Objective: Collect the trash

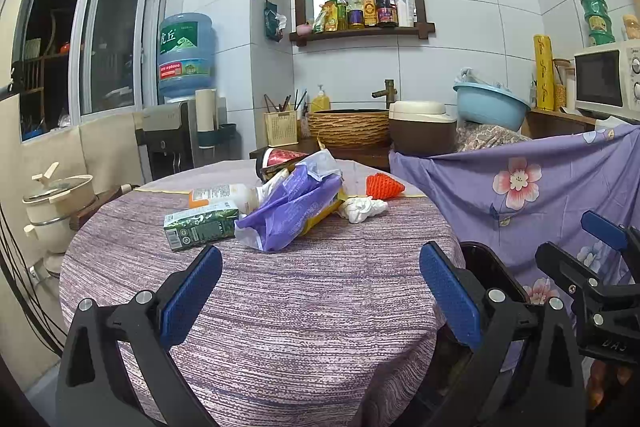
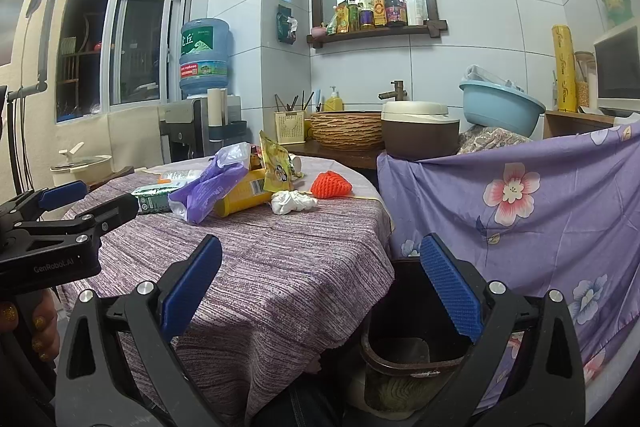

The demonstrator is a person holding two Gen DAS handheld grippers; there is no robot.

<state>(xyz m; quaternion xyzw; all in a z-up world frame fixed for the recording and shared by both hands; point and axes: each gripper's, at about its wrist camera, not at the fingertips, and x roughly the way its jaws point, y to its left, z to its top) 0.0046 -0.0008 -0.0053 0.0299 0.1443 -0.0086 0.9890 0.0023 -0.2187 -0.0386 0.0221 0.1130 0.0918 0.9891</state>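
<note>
Reading "GenRobot.AI": left hand-held gripper (image 2: pixel 80 201).

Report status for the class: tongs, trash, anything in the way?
Left tongs open, empty. Right tongs open, empty. Trash pile untouched on table; bin below right tongs. Path clear.

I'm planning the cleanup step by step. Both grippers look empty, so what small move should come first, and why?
Probably reach the right gripper forward to the crumpled white tissue. Both grippers are open and empty, the tissue lies loose at the pile's near right edge, and the dark bin sits just below the right gripper.
</note>
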